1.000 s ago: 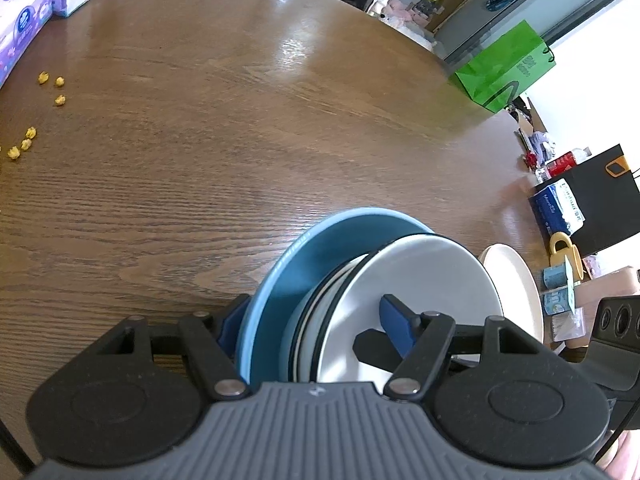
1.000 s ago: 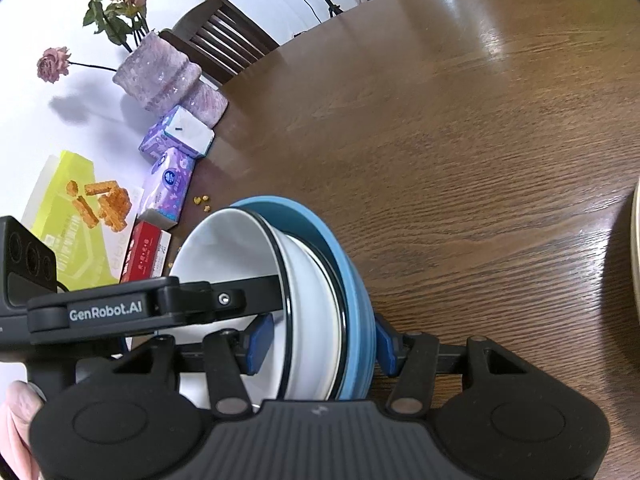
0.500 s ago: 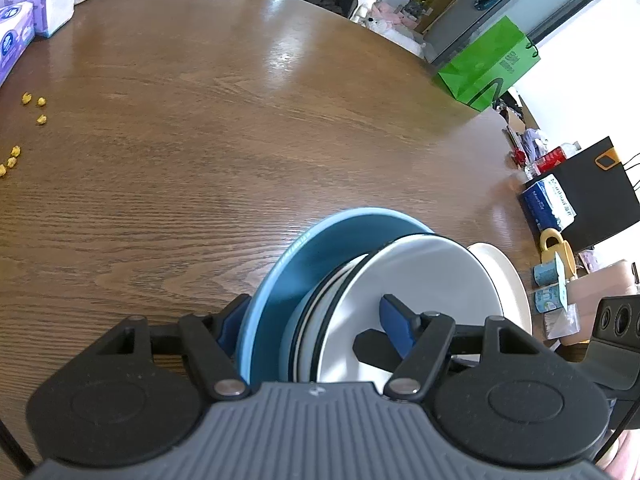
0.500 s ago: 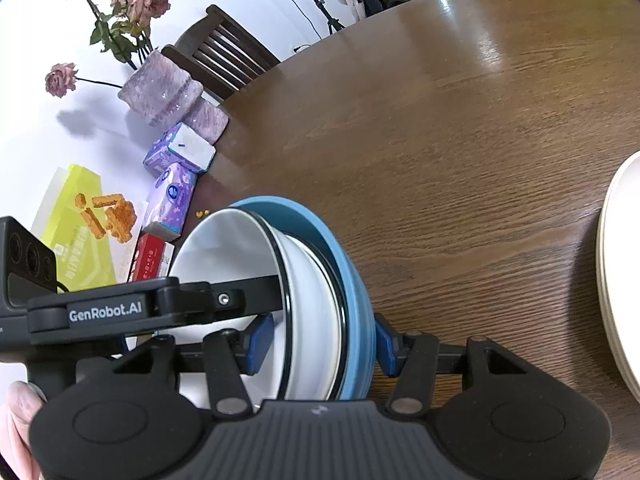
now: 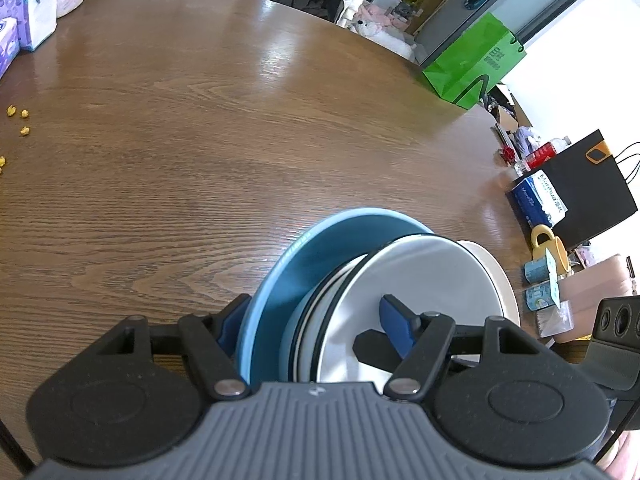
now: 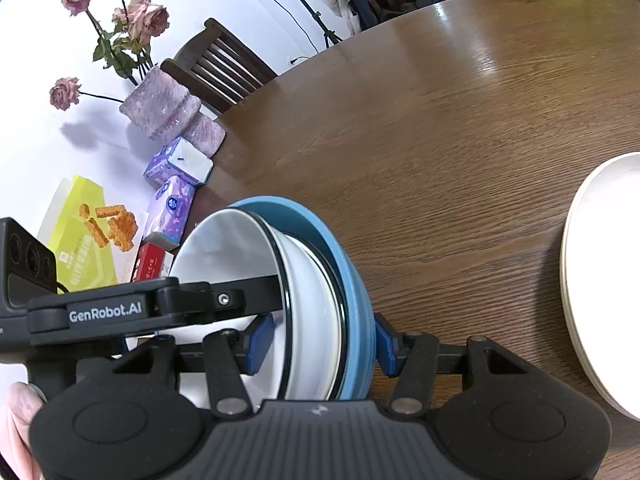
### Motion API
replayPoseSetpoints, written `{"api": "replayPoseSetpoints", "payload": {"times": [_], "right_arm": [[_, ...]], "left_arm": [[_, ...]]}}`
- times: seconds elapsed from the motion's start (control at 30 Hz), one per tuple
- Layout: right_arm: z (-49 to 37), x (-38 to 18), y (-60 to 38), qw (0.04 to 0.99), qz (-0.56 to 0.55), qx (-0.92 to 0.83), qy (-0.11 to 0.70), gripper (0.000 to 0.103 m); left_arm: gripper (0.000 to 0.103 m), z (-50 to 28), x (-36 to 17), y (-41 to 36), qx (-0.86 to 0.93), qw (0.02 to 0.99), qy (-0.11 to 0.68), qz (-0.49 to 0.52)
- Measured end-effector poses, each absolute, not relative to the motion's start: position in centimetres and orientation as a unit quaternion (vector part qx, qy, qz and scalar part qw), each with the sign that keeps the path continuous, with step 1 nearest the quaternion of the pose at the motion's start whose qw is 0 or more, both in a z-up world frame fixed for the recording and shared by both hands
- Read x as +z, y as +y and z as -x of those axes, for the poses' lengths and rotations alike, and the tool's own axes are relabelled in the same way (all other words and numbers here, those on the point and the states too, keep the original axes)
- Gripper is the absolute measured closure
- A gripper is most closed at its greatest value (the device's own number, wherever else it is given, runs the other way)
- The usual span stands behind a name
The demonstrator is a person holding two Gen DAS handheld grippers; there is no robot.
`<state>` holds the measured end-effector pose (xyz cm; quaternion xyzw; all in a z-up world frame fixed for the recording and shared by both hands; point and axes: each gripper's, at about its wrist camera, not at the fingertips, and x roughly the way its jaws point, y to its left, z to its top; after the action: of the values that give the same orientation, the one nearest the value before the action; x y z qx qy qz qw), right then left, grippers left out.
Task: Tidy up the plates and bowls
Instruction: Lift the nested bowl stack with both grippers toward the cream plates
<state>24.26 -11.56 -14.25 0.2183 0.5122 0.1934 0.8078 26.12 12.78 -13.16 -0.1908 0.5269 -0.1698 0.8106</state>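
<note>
- Both grippers clamp one stack of dishes from opposite sides, holding it above the table (image 5: 200, 128).
- Left gripper (image 5: 312, 326) points steeply down; one blue pad sits behind the blue plate's (image 5: 280, 288) outer face, the other pad presses inside the white bowl (image 5: 420, 280), so its jaws pinch the whole stack.
- Right gripper (image 6: 320, 344) also tilts down; its left pad lies inside the white bowl (image 6: 224, 248) and its right pad presses the back of the blue plate (image 6: 348, 280), jaws closed on the stack.
- In the right wrist view, the other tool's black arm marked "GenRobot.AI" reaches across into the bowl, and a fingertip (image 6: 16, 420) shows at the lower left edge.
- Seen from the wrist cameras, the stack appears on edge: a broad blue plate outermost, then white bowls with thin black rims nested into it, the innermost bowl's hollow empty.
- How many bowls are nested I cannot tell exactly; at least two rims show.
- A cream plate (image 6: 600, 280) lies flat on the table near the stack, apart from it; its edge looks layered, perhaps more than one plate.
- Yellow crumbs (image 5: 18, 118) dot the table far left, near tissue packs (image 5: 32, 8).
- A vase (image 6: 160, 108) with dried roses stands at the table's edge by a chair (image 6: 216, 68).
</note>
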Motion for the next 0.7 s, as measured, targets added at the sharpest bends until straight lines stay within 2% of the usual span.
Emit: {"api": "replayPoseSetpoints", "payload": {"times": [0.7], "right_arm": [[-23.2, -13.7, -15.3, 0.815, -0.232, 0.181, 0.499, 0.051]], "left_arm": [[0.032, -25.6, -12.2, 9.4, -0.185, 0.813, 0.521, 0.180]]}}
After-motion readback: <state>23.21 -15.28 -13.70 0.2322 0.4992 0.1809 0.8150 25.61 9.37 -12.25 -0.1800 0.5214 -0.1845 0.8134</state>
